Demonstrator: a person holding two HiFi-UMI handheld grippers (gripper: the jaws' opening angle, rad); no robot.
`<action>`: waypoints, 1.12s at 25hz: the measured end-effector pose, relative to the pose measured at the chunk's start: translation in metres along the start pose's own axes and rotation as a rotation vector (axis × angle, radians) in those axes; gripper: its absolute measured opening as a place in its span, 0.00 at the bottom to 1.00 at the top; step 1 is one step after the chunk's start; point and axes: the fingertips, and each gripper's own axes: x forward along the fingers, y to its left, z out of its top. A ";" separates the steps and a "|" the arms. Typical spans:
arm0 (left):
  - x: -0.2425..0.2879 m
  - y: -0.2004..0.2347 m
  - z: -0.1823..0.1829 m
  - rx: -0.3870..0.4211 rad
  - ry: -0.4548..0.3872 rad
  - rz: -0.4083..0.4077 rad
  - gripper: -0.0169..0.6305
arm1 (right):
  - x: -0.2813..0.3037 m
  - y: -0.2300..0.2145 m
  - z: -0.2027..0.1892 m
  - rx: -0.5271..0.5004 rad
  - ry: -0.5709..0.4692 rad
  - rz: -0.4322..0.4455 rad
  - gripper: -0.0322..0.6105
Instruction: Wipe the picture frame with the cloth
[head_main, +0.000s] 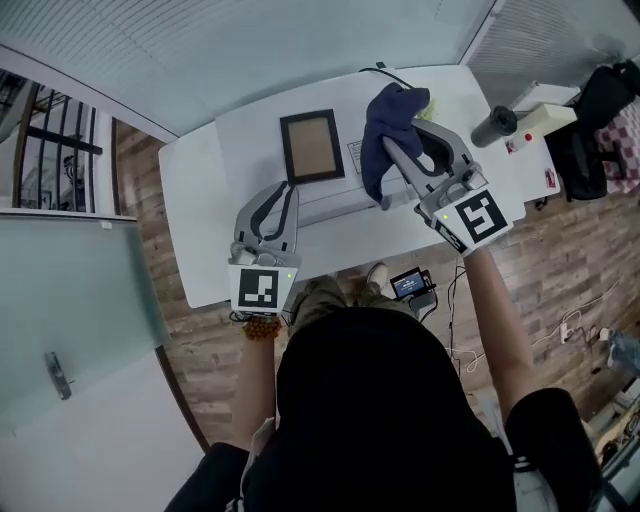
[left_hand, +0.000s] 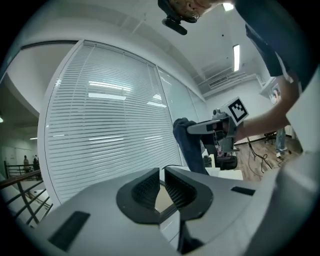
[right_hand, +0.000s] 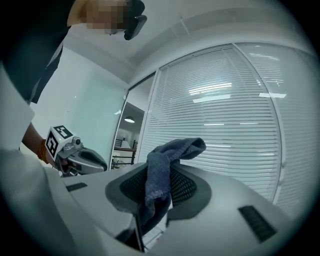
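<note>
Blue cloth (head_main: 385, 130) between frame (head_main: 311, 146) and cylinder (head_main: 494, 126)

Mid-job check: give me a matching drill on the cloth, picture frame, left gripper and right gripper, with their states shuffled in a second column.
1 cloth
2 picture frame
3 left gripper
4 right gripper

A lies flat, untouched
B jaws shut, nothing between them
C dark blue, hanging from jaws
D jaws pinching fabric

Pairs: 1-C, 2-A, 3-B, 4-D

A dark cylinder (head_main: 493, 126) lies at the white table (head_main: 195, 200)'s right edge; a small screen (head_main: 411, 284) sits on wooden floor (head_main: 540, 270) by its near edge
</note>
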 end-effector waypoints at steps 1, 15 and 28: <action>0.003 0.005 -0.003 -0.005 0.004 -0.015 0.06 | 0.012 -0.002 0.005 -0.003 -0.003 0.013 0.18; 0.056 0.028 -0.063 -0.024 0.145 -0.356 0.31 | 0.141 -0.022 -0.102 0.176 0.398 -0.094 0.18; 0.066 0.008 -0.110 0.088 0.391 -0.537 0.46 | 0.159 -0.004 -0.177 0.274 0.685 -0.054 0.21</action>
